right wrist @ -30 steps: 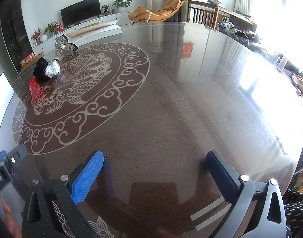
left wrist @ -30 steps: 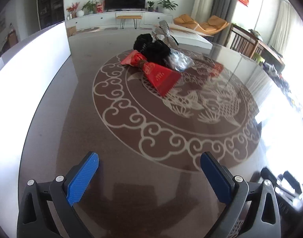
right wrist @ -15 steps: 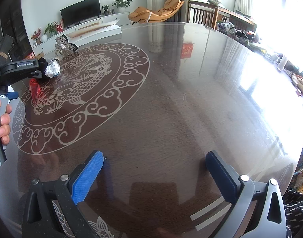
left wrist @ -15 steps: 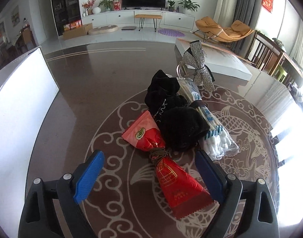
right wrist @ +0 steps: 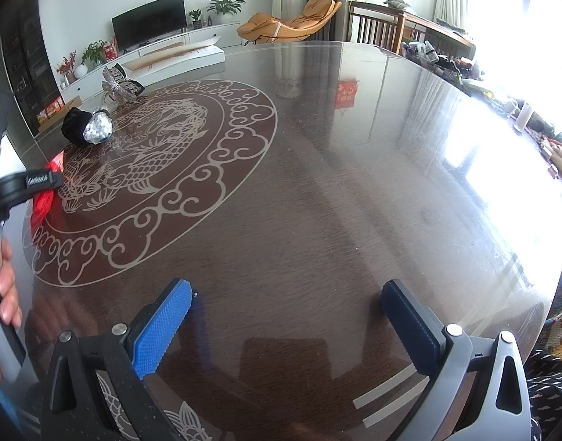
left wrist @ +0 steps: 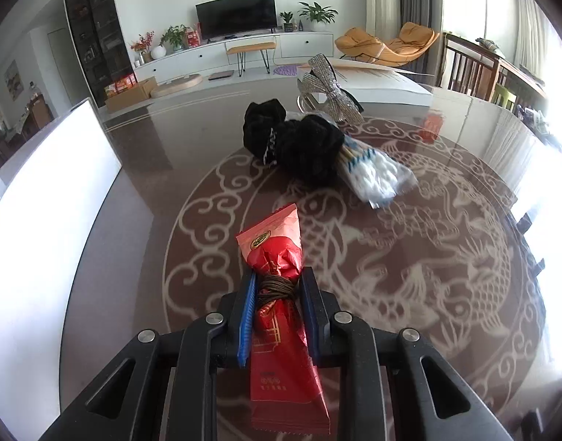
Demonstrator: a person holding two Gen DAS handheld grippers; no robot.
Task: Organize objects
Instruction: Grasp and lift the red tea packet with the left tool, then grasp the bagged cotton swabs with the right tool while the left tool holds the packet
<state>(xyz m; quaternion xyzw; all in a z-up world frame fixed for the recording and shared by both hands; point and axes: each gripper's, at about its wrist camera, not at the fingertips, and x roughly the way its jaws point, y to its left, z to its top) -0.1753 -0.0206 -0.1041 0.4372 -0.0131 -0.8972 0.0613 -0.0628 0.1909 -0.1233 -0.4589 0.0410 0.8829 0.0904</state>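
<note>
Left wrist view: left tool (left wrist: 277, 286) clamped on the red foil packet with gold print (left wrist: 281, 316), 2 blue-padded fingers (left wrist: 247, 316) pressing its waist where brown cord is wound round. Packet pointing away over the dark glossy round table with pale dragon-and-cloud inlay (left wrist: 428, 257); whether lifted or resting there, cannot tell. Farther out on the inlay, a fluffy black fabric bundle (left wrist: 299, 143), and touching its right side a clear plastic bag of white cotton swabs (left wrist: 376, 172). Behind both, near the table's far edge, a silver glittery bow (left wrist: 328, 88). All 3 well apart from the packet.

Right wrist view: right tool (right wrist: 286, 316) spread wide apart, nothing between its blue pads, low over bare dark table (right wrist: 336, 202) well away from the inlay. At far left, the left tool's black body (right wrist: 20, 183) over a sliver of the red packet (right wrist: 42, 202), with the left hand (right wrist: 2, 286) gripping its grey handle. Black bundle (right wrist: 73, 130), swab bag (right wrist: 97, 132) and bow (right wrist: 117, 86) sitting at the inlay's far left.
</note>
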